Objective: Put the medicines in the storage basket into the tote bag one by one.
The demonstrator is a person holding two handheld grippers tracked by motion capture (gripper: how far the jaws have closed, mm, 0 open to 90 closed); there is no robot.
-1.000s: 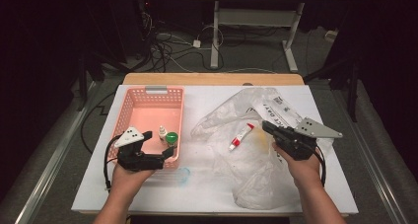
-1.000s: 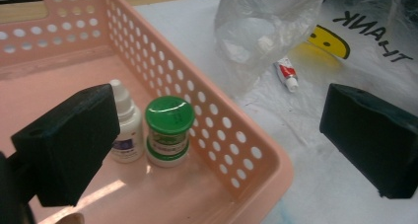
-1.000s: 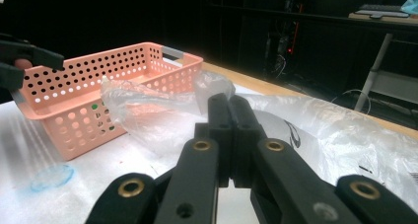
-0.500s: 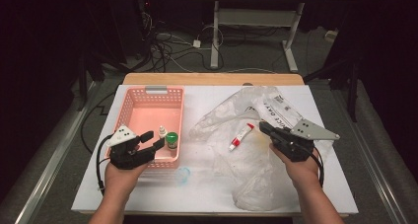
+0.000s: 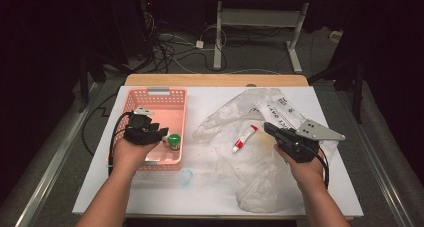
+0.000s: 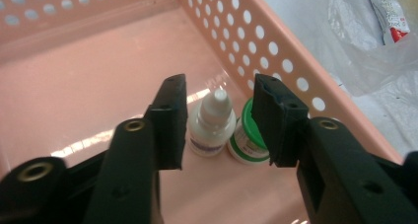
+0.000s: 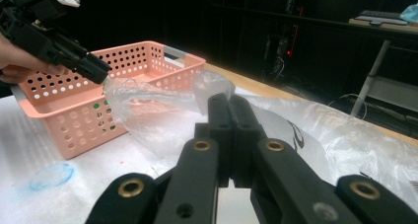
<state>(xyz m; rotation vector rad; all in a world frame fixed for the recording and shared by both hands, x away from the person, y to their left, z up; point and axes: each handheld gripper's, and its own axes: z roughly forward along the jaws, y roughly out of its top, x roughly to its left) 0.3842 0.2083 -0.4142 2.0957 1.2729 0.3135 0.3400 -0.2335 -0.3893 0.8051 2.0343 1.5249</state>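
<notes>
Your left gripper (image 6: 220,123), jaws half-closing but empty, has the dropper (image 6: 213,125) and jar (image 6: 245,137) binned beyond them; your right gripper (image 7: 229,135), shut on the bag (image 7: 162,113), leaves the tube (image 5: 244,138).

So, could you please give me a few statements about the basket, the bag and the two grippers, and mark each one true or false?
1. The white dropper bottle stands inside the pink basket. True.
2. The left gripper grips the green-capped jar. False: its fingers have just been closing and hold nothing.
3. The right gripper is shut on the plastic bag. True.
4. The red-and-white tube lies in the basket. False: it lies on the bag.
</notes>
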